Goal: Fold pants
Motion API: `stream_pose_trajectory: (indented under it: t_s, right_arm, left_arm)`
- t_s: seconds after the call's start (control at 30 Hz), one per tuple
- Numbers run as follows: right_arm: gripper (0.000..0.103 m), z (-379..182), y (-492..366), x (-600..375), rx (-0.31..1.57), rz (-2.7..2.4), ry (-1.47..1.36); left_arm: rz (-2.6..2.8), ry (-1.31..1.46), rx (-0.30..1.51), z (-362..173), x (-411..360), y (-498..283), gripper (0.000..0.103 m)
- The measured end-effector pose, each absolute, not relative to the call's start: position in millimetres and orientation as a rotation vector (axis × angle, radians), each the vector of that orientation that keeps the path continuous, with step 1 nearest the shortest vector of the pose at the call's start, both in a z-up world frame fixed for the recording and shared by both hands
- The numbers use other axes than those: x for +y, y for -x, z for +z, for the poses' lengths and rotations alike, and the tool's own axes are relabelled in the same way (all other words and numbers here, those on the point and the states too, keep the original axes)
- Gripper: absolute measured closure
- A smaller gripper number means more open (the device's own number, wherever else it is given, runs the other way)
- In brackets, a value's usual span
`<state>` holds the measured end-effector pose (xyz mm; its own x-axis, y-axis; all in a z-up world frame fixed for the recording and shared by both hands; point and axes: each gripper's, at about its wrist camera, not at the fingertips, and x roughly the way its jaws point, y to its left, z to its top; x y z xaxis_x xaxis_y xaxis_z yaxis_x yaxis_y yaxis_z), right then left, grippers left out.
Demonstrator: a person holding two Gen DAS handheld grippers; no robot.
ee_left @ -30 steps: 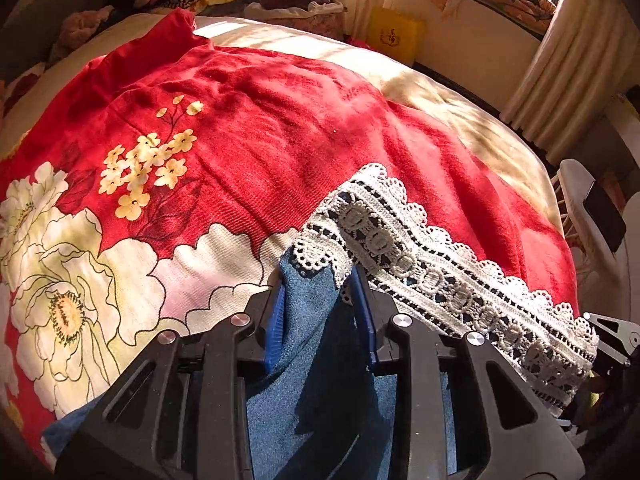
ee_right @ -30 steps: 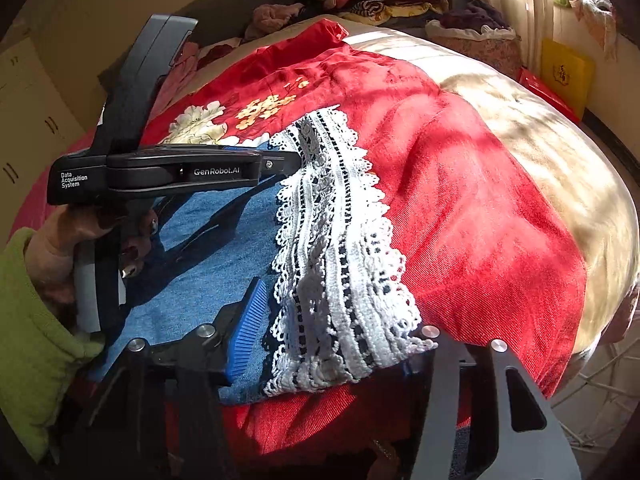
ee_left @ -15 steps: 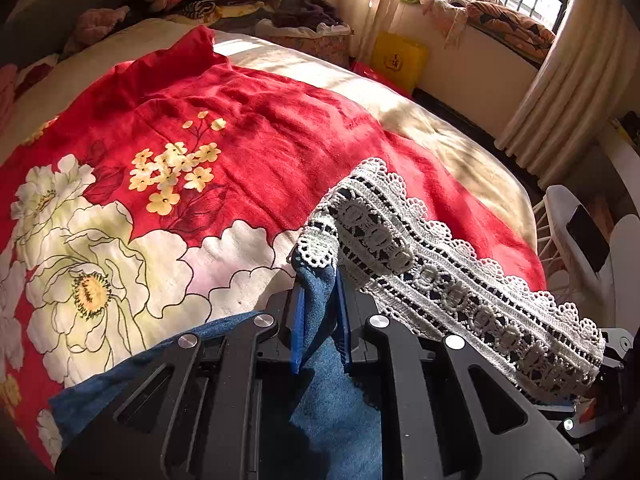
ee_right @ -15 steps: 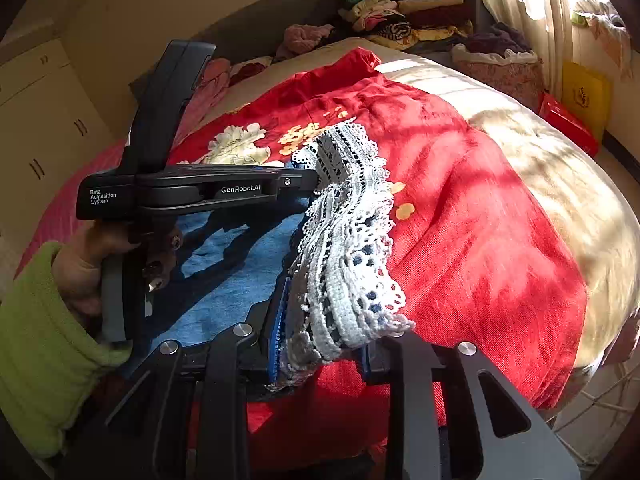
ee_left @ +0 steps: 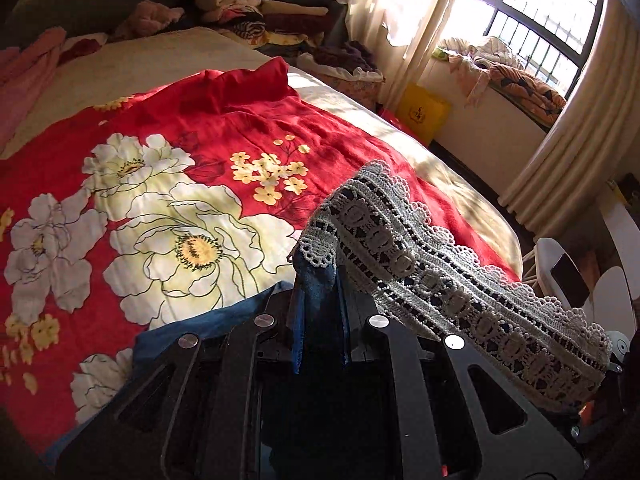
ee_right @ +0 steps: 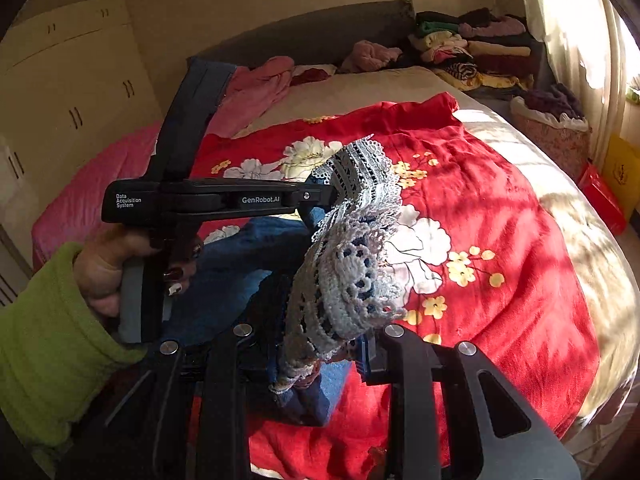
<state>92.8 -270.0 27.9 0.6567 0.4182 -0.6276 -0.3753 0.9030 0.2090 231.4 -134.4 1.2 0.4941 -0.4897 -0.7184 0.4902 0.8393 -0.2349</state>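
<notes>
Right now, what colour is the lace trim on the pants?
White lace trim; clearest in left wrist view.

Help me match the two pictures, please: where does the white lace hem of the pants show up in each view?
Left wrist view: the lace hem runs from just above the left gripper, at centre, down to the lower right edge.
Right wrist view: the lace hem hangs bunched at centre, from the left gripper down into the right gripper.
Shared landmark: the stack of folded clothes beyond the bed.
</notes>
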Motion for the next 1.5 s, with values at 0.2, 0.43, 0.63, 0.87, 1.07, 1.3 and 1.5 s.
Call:
stream_pose_trajectory:
  t_s: [0.2,0.43,0.63,0.87,1.07,1.3,1.5]
  right_arm:
    - [0.077,10.4,-95.5,-196.6,0.774,0.53,0.119]
    - [0.075,-30.0,-79.0,-132.9,0.846,0.625,0.299]
    - [0.072,-45.6,-60.3,-107.6,0.861,0.703,0.365]
    - [0.05,-17.4,-45.9,-133.4,0.805,0.81,0.272]
    - [0.05,2.0,-102.0,-204.9,0.797,0.582,0.097]
    - [0.049,-22.8,-201.6,-243.5,0.939,0.496,-0.104]
    - [0.078,-62.2,-256.9,-227.1,1.08,0.528,-0.179]
  left_arm:
    - [-0.512,0.098,0.914,-19.4,-79.2,-229.8,0.093]
    - [-0.375,0.214,0.893,-21.9,-11.3,-217.2,0.092]
    - [-0.287,0.367,0.833,-4.4,38.1,-202.2,0.092]
    - [-0.297,0.359,0.866,5.3,34.8,-194.9,0.067]
    - [-0.311,0.271,0.973,-23.3,4.4,-200.4,0.048]
    - [-0.244,0.259,1.047,-55.9,-6.7,-217.4,0.058]
    - [-0.267,0.293,0.998,-37.3,-3.7,-210.6,0.092]
